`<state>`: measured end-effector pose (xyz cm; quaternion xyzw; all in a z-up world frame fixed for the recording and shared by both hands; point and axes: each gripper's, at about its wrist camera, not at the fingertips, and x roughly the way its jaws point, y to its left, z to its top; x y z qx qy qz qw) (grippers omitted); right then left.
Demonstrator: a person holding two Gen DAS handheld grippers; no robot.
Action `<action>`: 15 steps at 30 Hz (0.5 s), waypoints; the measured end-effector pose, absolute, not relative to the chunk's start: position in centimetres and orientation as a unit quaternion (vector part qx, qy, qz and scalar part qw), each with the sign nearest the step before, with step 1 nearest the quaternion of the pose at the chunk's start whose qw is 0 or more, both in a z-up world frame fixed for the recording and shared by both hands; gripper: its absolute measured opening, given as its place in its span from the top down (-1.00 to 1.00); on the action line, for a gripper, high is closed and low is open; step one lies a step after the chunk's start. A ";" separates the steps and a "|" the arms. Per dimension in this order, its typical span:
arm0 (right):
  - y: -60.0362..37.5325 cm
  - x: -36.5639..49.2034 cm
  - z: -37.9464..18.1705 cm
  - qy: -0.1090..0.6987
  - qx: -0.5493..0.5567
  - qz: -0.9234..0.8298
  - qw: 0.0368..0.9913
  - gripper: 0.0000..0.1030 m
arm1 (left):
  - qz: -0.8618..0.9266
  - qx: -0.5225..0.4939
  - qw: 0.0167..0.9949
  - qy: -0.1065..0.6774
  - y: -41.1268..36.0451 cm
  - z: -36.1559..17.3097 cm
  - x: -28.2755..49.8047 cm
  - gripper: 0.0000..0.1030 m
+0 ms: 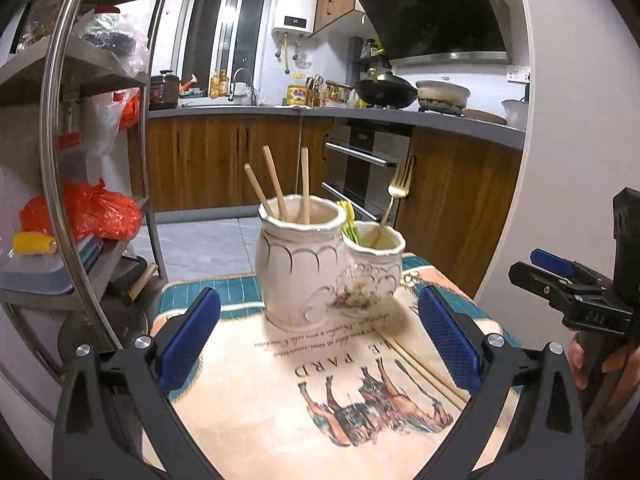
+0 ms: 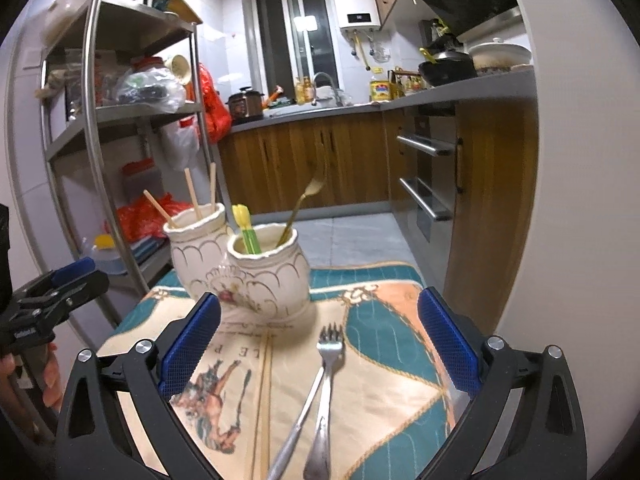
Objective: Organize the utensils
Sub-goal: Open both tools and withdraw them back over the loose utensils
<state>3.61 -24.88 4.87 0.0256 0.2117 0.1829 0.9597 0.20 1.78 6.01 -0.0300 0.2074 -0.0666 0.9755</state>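
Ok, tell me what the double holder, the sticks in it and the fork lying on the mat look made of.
Holder: glazed ceramic by its glossy cream surface, gilt scallops and painted flowers.
Sticks: pale matte tan, likely bamboo or wood.
Fork: grey and shiny, probably steel.

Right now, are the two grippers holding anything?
Left gripper: open, holding nothing.
Right gripper: open, holding nothing; silver metal fork lies below it.

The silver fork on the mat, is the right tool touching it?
Apart. The right wrist view shows the fork lying between the open right tool's pads, clear of both.
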 end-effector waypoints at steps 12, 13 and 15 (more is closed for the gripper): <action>-25.5 2.9 1.9 0.258 -0.005 0.154 0.954 -0.90 | -0.076 -0.022 0.971 0.228 1.4 3.4 -0.2 -0.89; -25.5 3.0 1.7 0.263 -0.008 0.152 0.953 -0.90 | -0.076 -0.020 0.970 0.232 1.3 3.2 0.0 -0.89; -25.1 3.1 1.0 0.275 -0.020 0.150 0.949 -0.90 | -0.078 -0.017 0.967 0.241 1.1 2.6 0.3 -0.89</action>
